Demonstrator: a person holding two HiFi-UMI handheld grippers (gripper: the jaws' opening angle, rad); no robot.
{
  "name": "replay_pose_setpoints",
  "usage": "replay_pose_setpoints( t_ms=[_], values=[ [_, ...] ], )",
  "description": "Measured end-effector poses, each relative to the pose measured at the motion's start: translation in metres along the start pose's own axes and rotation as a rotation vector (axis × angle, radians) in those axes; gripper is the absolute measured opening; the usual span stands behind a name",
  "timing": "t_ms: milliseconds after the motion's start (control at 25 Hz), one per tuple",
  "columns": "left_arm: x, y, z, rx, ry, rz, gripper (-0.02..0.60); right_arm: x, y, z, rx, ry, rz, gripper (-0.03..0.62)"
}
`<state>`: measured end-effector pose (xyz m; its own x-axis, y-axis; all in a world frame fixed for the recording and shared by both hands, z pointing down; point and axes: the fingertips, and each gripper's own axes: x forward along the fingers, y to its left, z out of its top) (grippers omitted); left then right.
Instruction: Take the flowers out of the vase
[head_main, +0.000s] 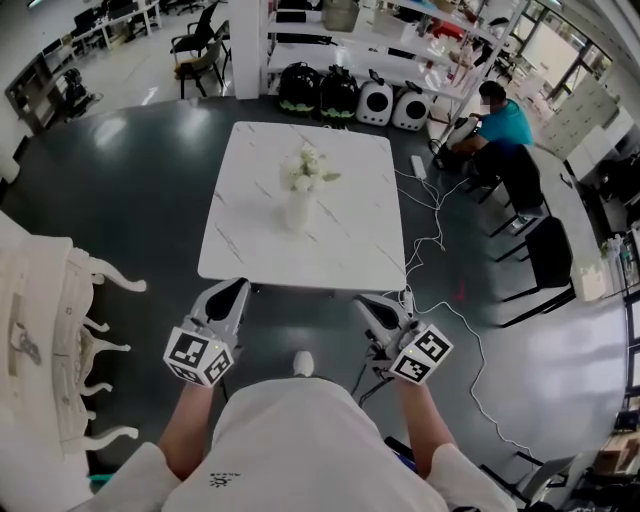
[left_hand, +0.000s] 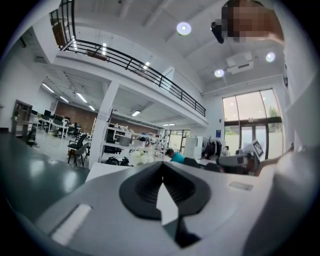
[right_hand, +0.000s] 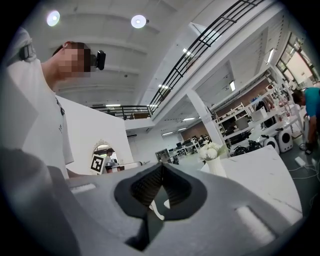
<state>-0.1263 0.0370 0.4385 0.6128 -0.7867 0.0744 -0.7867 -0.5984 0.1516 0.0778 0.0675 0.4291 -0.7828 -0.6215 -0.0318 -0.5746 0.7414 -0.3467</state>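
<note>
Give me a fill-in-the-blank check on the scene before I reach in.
1. The vase holds white ___.
2. The vase stands ___ near the middle of the table.
3. The left gripper and the right gripper both have their jaws ___, with nothing between them.
Missing words: flowers; upright; shut.

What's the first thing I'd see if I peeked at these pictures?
Probably the white vase of pale flowers, standing all alone in the middle of the white table. Next you'd spot the left gripper and the right gripper, held side by side just short of the table's near edge, both shut and holding nothing.
</note>
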Motion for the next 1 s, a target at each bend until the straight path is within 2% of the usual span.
replay_pose_setpoints(
  t_ms=[240, 560, 1000],
  values=[
    [0.046, -0.003, 0.002, 0.002, 0.001, 0.028, -0.011, -0.001, -0.049, 0.011, 0.016, 0.006, 0.017, 0.002],
    [0.082, -0.002, -0.003, -0.001, 0.007, 0.065, -0.011, 0.0, -0.09, 0.016, 0.033, 0.007, 0.039, 0.002],
    [0.089, -0.001, -0.009, -0.005, 0.02, 0.069, -0.011, 0.001, -0.1, 0.012, 0.045, 0.008, 0.041, 0.002]
  ],
)
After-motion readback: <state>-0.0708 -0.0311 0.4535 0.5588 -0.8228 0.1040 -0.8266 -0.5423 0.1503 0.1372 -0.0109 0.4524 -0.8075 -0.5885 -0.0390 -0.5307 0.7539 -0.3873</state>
